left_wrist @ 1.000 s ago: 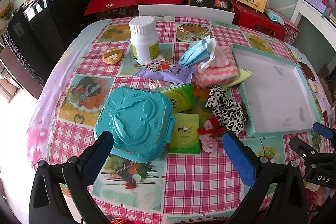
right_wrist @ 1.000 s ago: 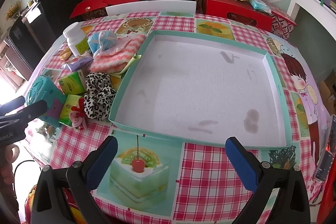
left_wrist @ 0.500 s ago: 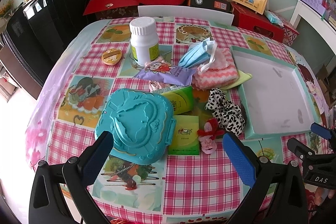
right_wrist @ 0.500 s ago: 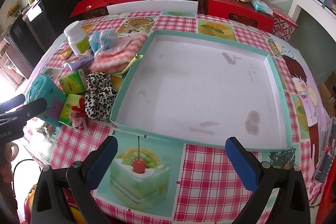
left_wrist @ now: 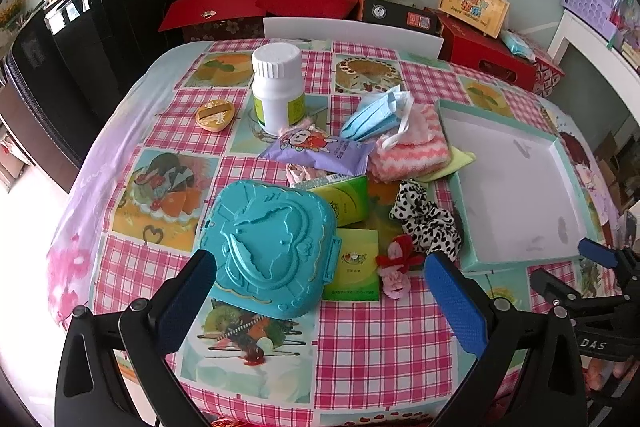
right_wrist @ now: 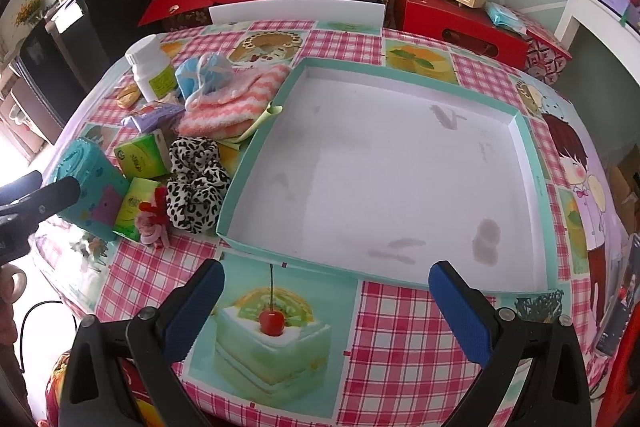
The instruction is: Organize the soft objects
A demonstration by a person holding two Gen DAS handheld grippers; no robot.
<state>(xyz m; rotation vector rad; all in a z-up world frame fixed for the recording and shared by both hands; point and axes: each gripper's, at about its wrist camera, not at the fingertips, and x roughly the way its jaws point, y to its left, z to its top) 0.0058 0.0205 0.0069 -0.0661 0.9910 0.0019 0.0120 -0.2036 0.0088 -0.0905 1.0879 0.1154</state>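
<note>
From my left wrist camera, my left hand-held gripper (left_wrist: pixel 320 293) hangs spread wide and holds nothing, just above the near edge of the desk (left_wrist: pixel 372 347). I take the teal plastic case (left_wrist: pixel 270 249) as my landmark. Just right of it lie two green tissue packs (left_wrist: pixel 345 201), and right of those a small red and pink hair tie (left_wrist: pixel 396 267) and a black and white scrunchie (left_wrist: pixel 426 223). Behind the case sit a purple wipes pack (left_wrist: pixel 320 151), a blue face mask (left_wrist: pixel 374 117) draped on a pink striped towel (left_wrist: pixel 412 151), and a white bottle (left_wrist: pixel 277 85). The scrunchie looks light and floppy; I judge a pinch across its bunched middle would hold best. The towel would sag, so a thick fold is the place to grip. The case is hard and closed, so I cannot tell what is in it.

From my right wrist camera, my right hand-held gripper (right_wrist: pixel 324 311) is also spread wide with nothing in it, over the desk just in front of the big teal tray (right_wrist: pixel 236 187). The tray lies far right of the case (right_wrist: pixel 90 187) and holds nothing but a few smudges. The scrunchie (right_wrist: pixel 194 183) nearly touches the tray's left wall, and the towel (right_wrist: pixel 232 103) lies at its far left corner, so both seem a short carry.
</note>
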